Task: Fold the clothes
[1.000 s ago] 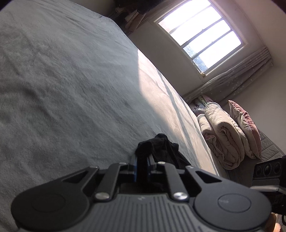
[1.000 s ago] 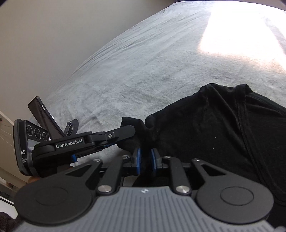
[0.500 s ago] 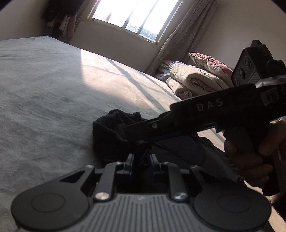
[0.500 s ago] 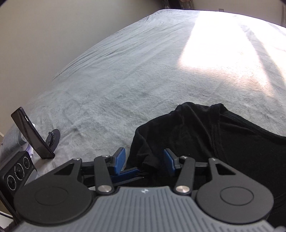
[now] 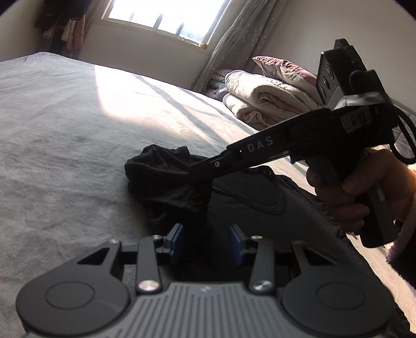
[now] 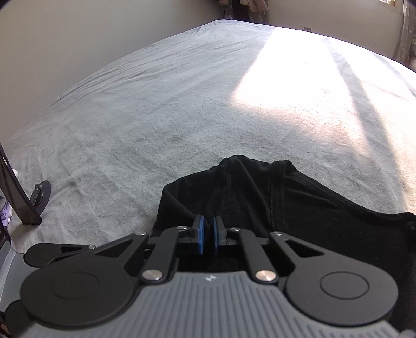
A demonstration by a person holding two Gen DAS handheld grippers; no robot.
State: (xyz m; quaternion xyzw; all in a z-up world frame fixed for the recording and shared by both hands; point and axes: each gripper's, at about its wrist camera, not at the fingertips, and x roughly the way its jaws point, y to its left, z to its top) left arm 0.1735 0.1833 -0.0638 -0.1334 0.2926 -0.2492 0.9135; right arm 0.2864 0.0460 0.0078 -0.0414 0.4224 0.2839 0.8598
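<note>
A black garment (image 5: 161,176) lies bunched on the grey bed (image 5: 65,130). In the left wrist view my left gripper (image 5: 206,241) has its jaws opening. A strand of the black cloth hangs between the blue pads (image 5: 176,241), which do not press on it. My right gripper (image 5: 200,179), held in a person's hand (image 5: 364,189), reaches in from the right and pinches a raised fold of the garment. In the right wrist view my right gripper (image 6: 208,235) is closing, its pads almost together on the black garment (image 6: 312,208).
Folded quilts and a pillow (image 5: 260,98) are stacked at the bed's far right, below a bright window (image 5: 166,15) and a curtain (image 5: 234,39). A phone on a stand (image 6: 15,192) sits at the bed's left edge. A sunlit patch (image 6: 286,78) crosses the bedspread.
My left gripper let go of the black cloth, opened and rolled. My right gripper opened wide, then closed on the garment's bunched edge and now holds it up.
</note>
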